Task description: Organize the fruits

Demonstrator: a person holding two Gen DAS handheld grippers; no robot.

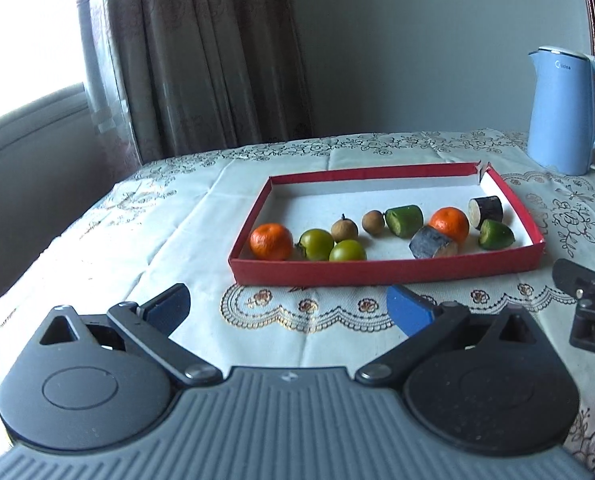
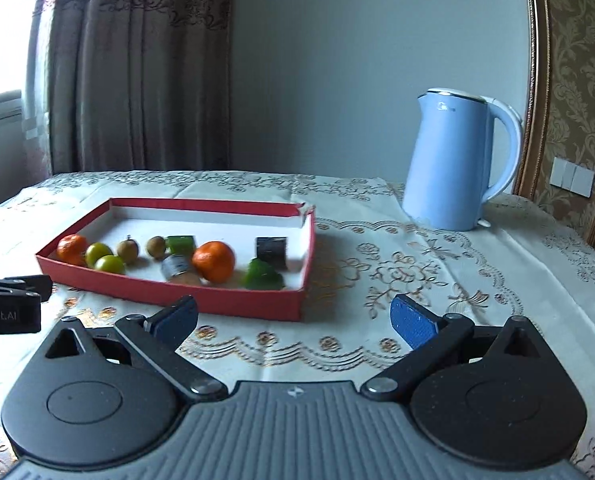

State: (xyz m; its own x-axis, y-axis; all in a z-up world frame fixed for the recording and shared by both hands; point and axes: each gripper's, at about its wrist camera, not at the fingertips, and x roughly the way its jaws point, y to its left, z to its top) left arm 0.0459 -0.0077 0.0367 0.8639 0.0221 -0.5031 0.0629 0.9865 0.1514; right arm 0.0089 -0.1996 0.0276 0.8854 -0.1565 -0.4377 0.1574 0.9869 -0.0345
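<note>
A shallow red box (image 1: 377, 270) with a white floor sits on the table; it also shows in the right wrist view (image 2: 177, 294). Inside lie two oranges (image 1: 271, 241) (image 1: 451, 224), two green tomatoes (image 1: 316, 243), two brown longans (image 1: 344, 230), two green cut pieces (image 1: 404, 220) and two dark cut pieces (image 1: 433, 243). My left gripper (image 1: 289, 310) is open and empty, just before the box's near wall. My right gripper (image 2: 295, 320) is open and empty, before the box's near right corner.
A light blue kettle (image 2: 451, 168) stands at the back right of the table, also in the left wrist view (image 1: 565, 112). An embroidered cloth (image 2: 417, 272) covers the table. A curtain and window are at the left, a wall behind.
</note>
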